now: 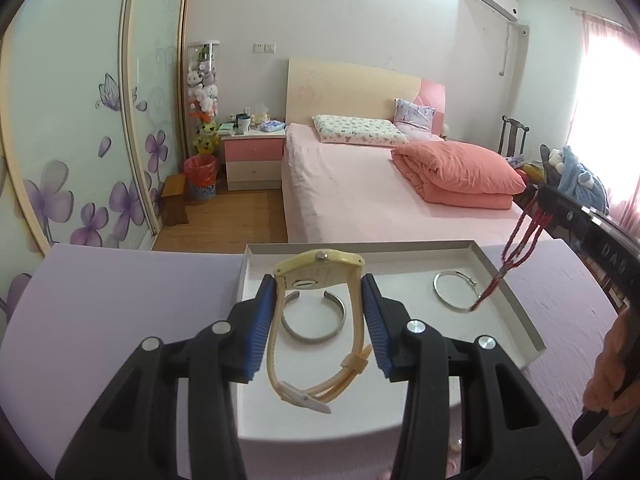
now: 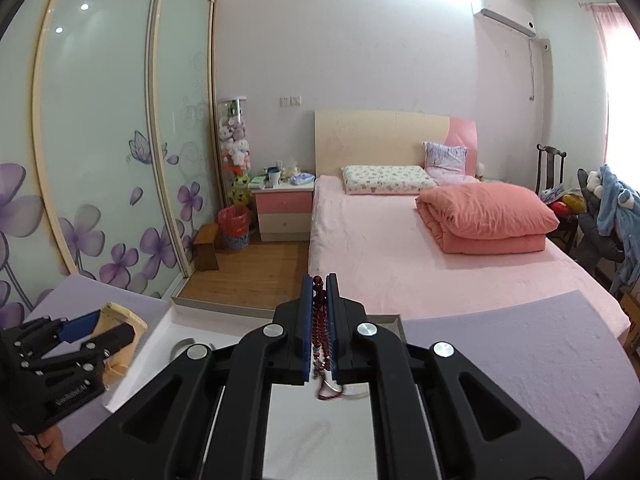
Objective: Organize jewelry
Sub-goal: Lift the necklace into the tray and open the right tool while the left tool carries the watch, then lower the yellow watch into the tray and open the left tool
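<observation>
My left gripper [image 1: 319, 286] is shut on a cream yellow wristwatch [image 1: 316, 320] and holds it above the white tray [image 1: 516, 304]. Its strap hangs down between the blue pads [image 1: 260, 332]. In the tray lie a silver open cuff bangle [image 1: 314, 318] and a thin silver bangle [image 1: 456, 290]. My right gripper [image 2: 319, 280] is shut on a dark red bead string [image 2: 320, 332]. In the left wrist view the beads [image 1: 516, 256] hang from it, and their end touches the tray by the thin bangle. The left gripper also shows in the right wrist view [image 2: 92, 332].
The tray sits on a lilac tabletop [image 1: 120, 300]. Beyond it are a pink bed [image 1: 360, 192], a wooden floor, a flowered sliding wardrobe [image 1: 80, 140] on the left and a chair with clothes [image 1: 576, 176] on the right.
</observation>
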The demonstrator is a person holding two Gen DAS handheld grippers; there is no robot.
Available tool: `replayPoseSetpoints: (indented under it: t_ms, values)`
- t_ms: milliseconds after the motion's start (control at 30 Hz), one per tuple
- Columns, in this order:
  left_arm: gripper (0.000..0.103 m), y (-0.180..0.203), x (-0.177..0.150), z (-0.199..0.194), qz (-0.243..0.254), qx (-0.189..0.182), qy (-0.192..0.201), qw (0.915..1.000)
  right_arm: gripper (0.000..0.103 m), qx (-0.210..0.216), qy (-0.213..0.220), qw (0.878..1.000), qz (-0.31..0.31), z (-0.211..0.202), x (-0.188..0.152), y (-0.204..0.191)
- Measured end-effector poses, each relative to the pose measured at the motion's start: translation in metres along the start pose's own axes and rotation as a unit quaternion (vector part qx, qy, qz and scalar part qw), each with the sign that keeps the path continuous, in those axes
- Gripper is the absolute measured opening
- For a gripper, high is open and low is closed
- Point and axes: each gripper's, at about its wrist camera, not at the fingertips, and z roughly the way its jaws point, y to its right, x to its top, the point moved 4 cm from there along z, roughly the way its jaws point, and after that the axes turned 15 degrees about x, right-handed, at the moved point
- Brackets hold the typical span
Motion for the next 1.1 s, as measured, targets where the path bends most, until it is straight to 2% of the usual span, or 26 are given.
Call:
replayPoseSetpoints:
  t_ms: [300,333,400,433,467,667,833,1100]
  values:
    - [0.043,0.012,0.001,0.033,0.008,-0.001,-0.015,0.9999,0.009,0.009,-0.050,0.998,0.036,0.031,-0.022,0.017]
    - [0.043,0.013,0.001,0.035,0.009,-0.002,-0.016,0.9998,0.012,0.009,-0.056,0.998,0.039,0.034,-0.024,0.018]
    - [0.043,0.015,0.000,0.037,0.012,-0.002,-0.016,0.9998,0.027,0.011,-0.067,0.997,0.046,0.036,-0.029,0.020]
    - [0.043,0.016,-0.001,0.038,0.014,-0.002,-0.017,0.9998,0.038,0.010,-0.067,0.997,0.047,0.035,-0.030,0.020]
    - [0.043,0.016,-0.002,0.039,0.014,-0.003,-0.017,0.9997,0.041,0.008,-0.064,0.997,0.045,0.034,-0.032,0.020]
    - [0.043,0.021,-0.008,0.045,0.022,-0.005,-0.025,0.9994,0.042,0.006,-0.063,0.997,0.046,0.030,-0.032,0.023]
    - [0.043,0.022,-0.012,0.059,0.026,-0.009,-0.048,0.9985,0.042,0.006,-0.067,0.996,0.050,0.032,-0.036,0.026]
    - [0.044,0.024,-0.021,0.073,0.034,0.007,-0.064,0.9973,0.042,0.006,-0.071,0.996,0.047,0.035,-0.040,0.029]
